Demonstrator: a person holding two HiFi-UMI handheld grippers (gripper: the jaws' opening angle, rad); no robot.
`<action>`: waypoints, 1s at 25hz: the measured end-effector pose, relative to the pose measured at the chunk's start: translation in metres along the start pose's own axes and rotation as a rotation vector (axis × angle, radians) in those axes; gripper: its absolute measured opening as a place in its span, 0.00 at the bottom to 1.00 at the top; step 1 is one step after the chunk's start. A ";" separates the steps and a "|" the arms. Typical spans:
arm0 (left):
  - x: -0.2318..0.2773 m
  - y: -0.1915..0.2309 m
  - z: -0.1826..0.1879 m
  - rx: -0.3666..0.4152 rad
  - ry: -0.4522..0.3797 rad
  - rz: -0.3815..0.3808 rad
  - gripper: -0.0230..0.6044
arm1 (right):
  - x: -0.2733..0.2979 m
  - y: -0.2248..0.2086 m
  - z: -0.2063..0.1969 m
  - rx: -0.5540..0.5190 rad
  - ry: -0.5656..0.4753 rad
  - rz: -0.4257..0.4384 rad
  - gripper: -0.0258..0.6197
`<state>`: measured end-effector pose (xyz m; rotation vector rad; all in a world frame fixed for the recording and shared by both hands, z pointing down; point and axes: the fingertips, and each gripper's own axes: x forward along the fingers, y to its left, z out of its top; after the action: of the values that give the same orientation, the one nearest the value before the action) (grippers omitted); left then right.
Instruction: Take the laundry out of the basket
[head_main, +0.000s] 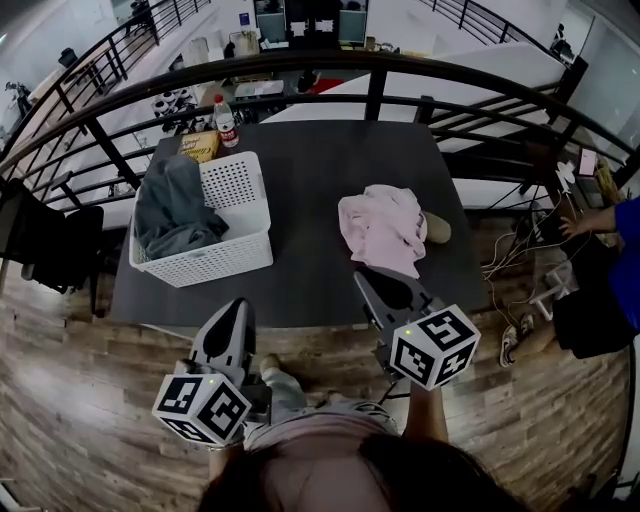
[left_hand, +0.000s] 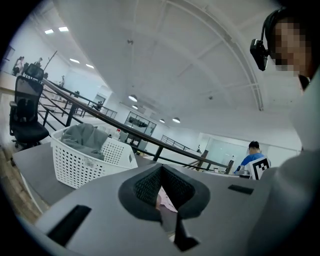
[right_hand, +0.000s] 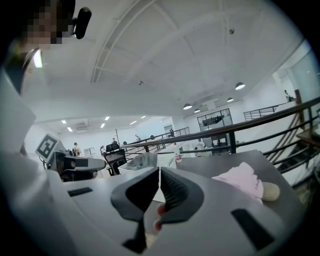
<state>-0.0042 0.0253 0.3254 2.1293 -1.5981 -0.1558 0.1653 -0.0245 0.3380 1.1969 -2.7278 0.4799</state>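
A white perforated basket (head_main: 215, 262) stands on the left of the dark table (head_main: 310, 170), with grey laundry (head_main: 170, 210) heaped in it and hanging over its far rim. A pink garment (head_main: 385, 225) lies crumpled on the table's right side. My left gripper (head_main: 238, 305) and right gripper (head_main: 362, 275) are held low at the table's front edge, both shut with nothing in them. The left gripper view shows the basket (left_hand: 80, 160) and the grey laundry (left_hand: 85, 136) beyond the shut left gripper (left_hand: 161, 169). The right gripper view shows the pink garment (right_hand: 240, 179) right of the right gripper (right_hand: 159, 170).
A beige item (head_main: 437, 228) lies against the pink garment. A bottle (head_main: 226, 122) and a yellow packet (head_main: 200, 147) stand behind the basket. A black railing (head_main: 375, 95) runs behind the table, a black chair (head_main: 50, 240) stands left, and a person (head_main: 610, 250) sits right.
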 end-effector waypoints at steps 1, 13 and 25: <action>0.001 0.008 0.004 -0.002 0.001 0.002 0.03 | 0.008 0.003 0.001 -0.001 0.003 0.003 0.07; 0.003 0.115 0.053 -0.044 -0.012 0.043 0.03 | 0.119 0.059 0.018 -0.040 0.034 0.051 0.07; -0.011 0.214 0.092 -0.067 -0.033 0.067 0.03 | 0.211 0.125 0.021 -0.098 0.077 0.096 0.07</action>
<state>-0.2282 -0.0373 0.3342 2.0299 -1.6578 -0.2206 -0.0694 -0.0984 0.3383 1.0066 -2.7178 0.3889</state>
